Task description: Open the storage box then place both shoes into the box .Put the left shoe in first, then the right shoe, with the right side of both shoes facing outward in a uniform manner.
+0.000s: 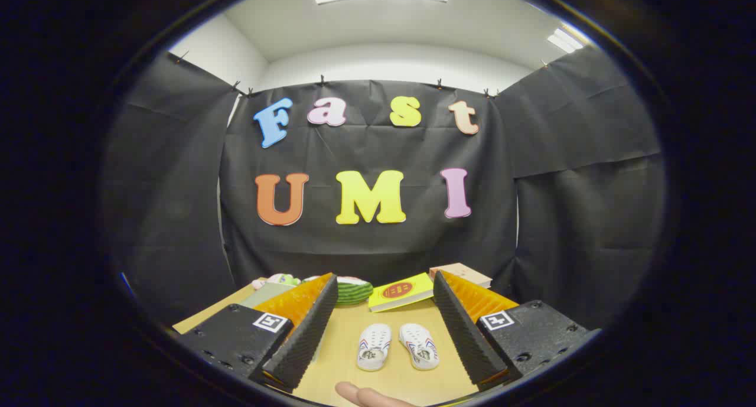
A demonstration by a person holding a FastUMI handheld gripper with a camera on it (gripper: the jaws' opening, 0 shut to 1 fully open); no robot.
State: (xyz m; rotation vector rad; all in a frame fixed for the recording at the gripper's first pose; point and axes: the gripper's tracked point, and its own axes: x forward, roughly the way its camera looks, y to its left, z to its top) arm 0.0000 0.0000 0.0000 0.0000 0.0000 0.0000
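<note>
The gripper (384, 330) is held with its fingers wide apart above the wooden table (342, 365). Two white shoes (397, 346) are seen side by side between the fingers; a yellow book (401, 292) lies beyond them.

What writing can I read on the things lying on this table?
Nothing is legible.
Yellow book: red oval emblem, print too blurred to read.
Shoes: insole marks too small to read.
Gripper, open, shoes lying between its fingers: square coded tags, no words.
</note>
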